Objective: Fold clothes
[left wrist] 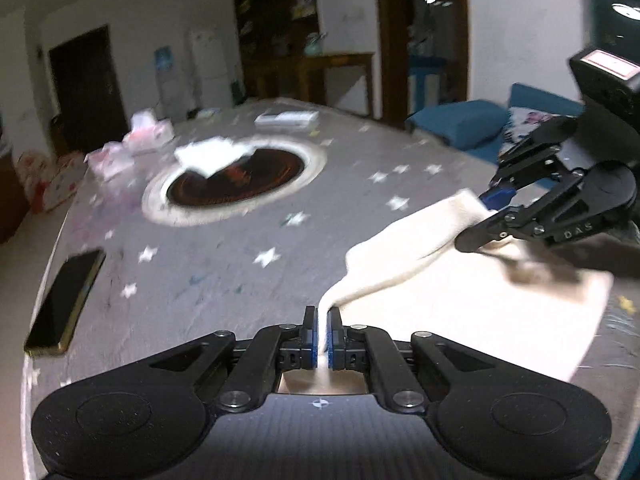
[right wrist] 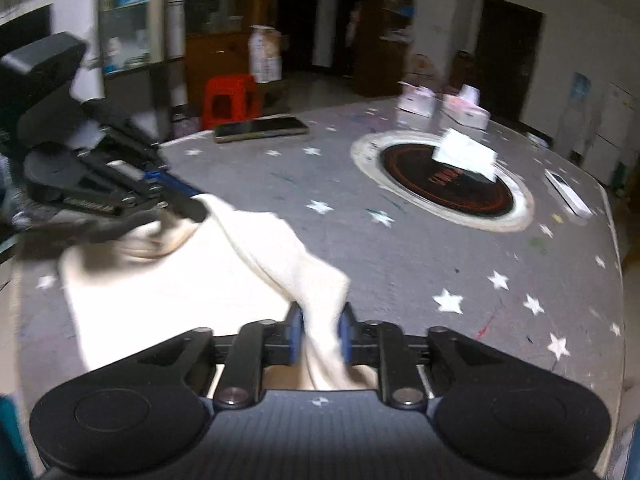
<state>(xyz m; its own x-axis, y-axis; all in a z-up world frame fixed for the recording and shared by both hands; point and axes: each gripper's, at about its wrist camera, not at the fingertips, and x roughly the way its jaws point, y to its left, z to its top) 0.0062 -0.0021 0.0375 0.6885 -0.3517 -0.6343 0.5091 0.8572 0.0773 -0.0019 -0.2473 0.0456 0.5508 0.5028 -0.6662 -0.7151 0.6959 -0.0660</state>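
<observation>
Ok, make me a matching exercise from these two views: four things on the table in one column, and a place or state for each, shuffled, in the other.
Things:
1. cream cloth
2. phone
3. white paper
4. pink boxes

Places or states:
A. lying across the dark round plate in the middle of the table
B. at the far edge of the table
C. flat near the table edge, by the red stool
D. pinched in the left claw, with the right claw around another part

Pairs: 1-D, 2-C, 3-A, 4-B
</observation>
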